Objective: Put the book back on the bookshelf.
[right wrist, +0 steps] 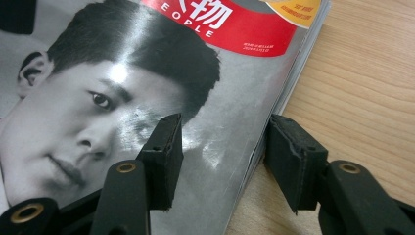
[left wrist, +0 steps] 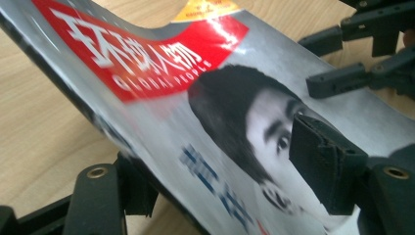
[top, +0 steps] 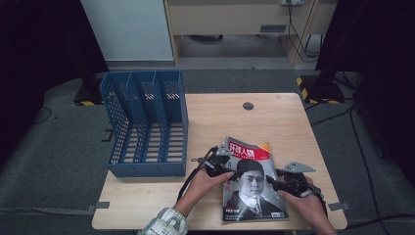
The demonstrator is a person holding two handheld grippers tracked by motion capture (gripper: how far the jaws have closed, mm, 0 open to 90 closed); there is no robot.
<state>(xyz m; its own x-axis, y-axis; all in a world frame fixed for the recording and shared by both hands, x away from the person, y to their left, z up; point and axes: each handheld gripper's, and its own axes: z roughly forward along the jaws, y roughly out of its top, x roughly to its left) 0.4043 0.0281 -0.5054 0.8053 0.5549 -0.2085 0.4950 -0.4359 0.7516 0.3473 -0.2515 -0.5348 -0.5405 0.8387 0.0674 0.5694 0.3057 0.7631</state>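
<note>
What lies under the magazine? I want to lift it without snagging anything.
Light wooden table shows around the magazine. In the left gripper view its lifted edge straddles the left claw, one jaw beneath. Anything under its flat part is covered.

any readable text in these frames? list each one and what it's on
"GLOBAL PEOPLE": white letters on the red banner of the magazine cover, under the large white Chinese title.
"物": last title character, clear in the right gripper view.
Too blurred or small to read: blue text on the cover, orange corner badge, fine print at the banner's end.
</note>
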